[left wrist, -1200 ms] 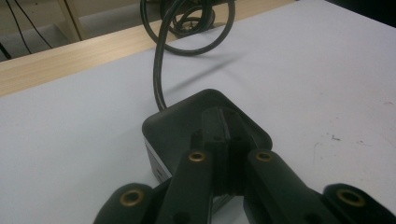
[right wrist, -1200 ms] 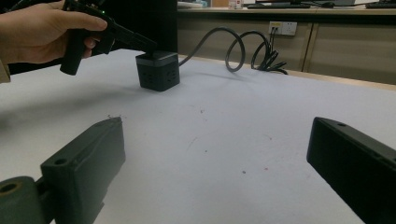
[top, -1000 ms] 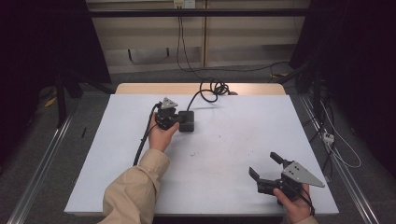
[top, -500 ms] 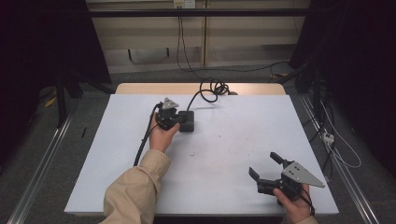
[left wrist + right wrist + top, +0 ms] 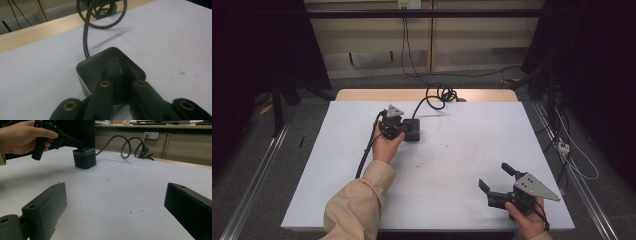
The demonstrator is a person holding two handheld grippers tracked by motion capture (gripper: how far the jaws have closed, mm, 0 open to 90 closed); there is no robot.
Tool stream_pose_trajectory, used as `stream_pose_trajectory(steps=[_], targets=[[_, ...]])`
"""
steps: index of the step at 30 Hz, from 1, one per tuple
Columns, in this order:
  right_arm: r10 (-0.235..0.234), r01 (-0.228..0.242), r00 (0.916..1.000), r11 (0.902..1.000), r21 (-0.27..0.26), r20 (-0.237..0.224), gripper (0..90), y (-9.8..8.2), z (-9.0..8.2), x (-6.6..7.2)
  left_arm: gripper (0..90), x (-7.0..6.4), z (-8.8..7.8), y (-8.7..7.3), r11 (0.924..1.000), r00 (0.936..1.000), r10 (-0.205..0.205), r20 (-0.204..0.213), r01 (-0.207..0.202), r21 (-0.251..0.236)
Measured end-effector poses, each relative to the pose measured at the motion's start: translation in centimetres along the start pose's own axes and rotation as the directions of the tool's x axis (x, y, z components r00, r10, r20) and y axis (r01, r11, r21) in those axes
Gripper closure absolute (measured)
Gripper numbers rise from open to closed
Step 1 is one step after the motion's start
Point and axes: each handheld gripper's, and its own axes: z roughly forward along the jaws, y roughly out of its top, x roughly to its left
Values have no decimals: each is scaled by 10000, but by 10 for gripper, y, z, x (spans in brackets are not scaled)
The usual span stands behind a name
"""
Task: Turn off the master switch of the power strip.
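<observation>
I keep the left gripper [image 5: 404, 131], jaws pressed together, tips down on the black socket cube [image 5: 413, 130] (mid-tabletop [image 5: 462, 150], cable trailing back); right gripper [image 5: 498, 182], jaws spread, waits well apart.

The person wears a beige long sleeve [image 5: 357, 205] on the left arm. Each hand carries a black two-jaw tool. The left gripper [image 5: 398, 131] bears a small grey three-cornered plate on top and trails a thick black cable; its flat black jaws show brass-coloured screw eyes. The right gripper [image 5: 496, 180] has a larger grey triangular plate with small holes and blocky matte-black jaws
</observation>
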Motion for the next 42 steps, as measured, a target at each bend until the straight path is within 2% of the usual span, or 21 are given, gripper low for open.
stream_pose_trajectory(steps=[12,17,36,42], targets=[[-8,8,10000,10000,-35,37,38,0,0,-1,900,-3,0,0,10000,9998,-50,-171,51,54],[0,1,10000,10000,-37,17,38,0,0,0,900,0,1,0,9999,9999,-151,-70,151,34],[45,-45,10000,10000,-28,23,38,0,0,0,900,-2,0,0,9999,9998,-113,-162,114,70],[-6,6,10000,10000,-11,9,38,0,0,0,900,-2,1,0,9995,9994,-304,-137,304,-12]])
